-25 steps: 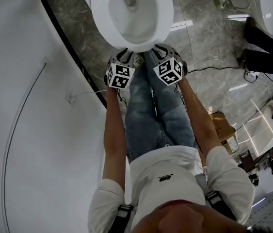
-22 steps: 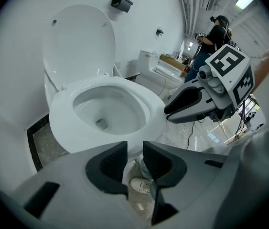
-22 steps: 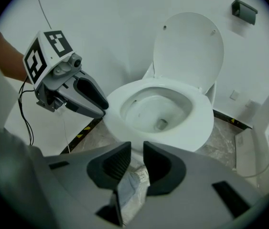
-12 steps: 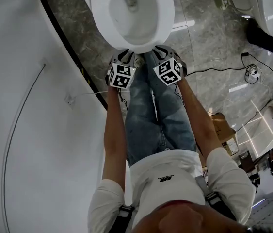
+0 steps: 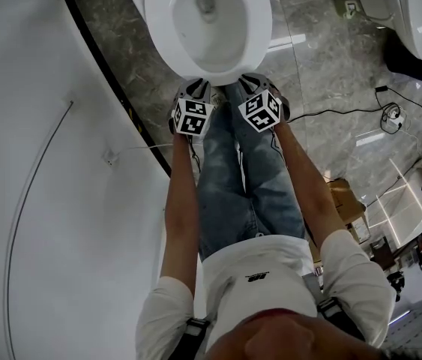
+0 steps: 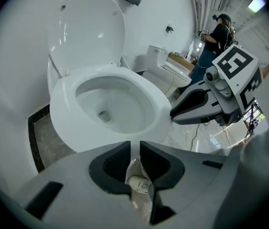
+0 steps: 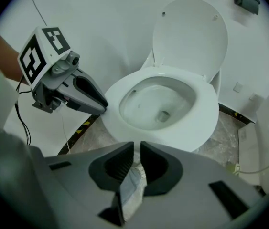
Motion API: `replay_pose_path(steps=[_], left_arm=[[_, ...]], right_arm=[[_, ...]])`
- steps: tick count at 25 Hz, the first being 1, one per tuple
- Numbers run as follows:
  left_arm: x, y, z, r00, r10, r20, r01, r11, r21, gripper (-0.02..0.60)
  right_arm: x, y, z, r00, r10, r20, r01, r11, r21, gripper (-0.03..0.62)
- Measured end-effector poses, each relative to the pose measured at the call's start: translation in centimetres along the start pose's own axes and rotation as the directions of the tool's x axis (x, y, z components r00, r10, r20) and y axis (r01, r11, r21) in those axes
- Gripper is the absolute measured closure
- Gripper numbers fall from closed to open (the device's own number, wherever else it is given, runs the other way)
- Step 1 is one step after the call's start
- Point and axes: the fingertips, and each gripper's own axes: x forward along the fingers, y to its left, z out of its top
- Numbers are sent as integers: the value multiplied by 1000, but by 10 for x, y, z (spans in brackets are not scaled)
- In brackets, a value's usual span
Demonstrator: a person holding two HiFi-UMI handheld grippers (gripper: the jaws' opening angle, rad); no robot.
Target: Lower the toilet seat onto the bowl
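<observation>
The grey stone floor point(image 5: 323, 58) holds a white toilet point(image 5: 254, 28). A second toilet point(image 5: 414, 13) stands off to one side. A black cable point(image 5: 393, 115) lies on the floor.

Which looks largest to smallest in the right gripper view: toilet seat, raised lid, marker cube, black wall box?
1. toilet seat
2. raised lid
3. marker cube, nearer the camera, so its look is flattered
4. black wall box, clearly smallest

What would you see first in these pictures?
A big white toilet at the top of the head view, its seat down and its lid standing up. Just in front of it hang the left tongs and right tongs, each with a checkered cube; their jaws have just been closing, with nothing between them.
</observation>
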Motion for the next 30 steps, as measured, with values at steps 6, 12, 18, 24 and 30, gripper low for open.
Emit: replay_pose_path(steps=[6,12,18,24,30], left_arm=[[2,1,-2,1000,2,7,-2,1000,-26,508],[-20,0,16,995,30,92,-28,999,-21,527],[-45,0,44,982,54,180,-52,999,-14,543],[-74,7,81,957,101,272,-102,995,-10,554],[-108,7,120,923,123,364,-138,990,15,555]], right_arm=[[4,0,-2,1000,2,-15,-2,1000,4,540],[-22,-7,19,996,-49,79,48,999,22,551],[-58,-19,54,975,-88,203,82,996,40,559],[-93,-28,94,940,-113,321,98,993,61,565],[-115,-33,117,904,-134,406,102,990,98,565]])
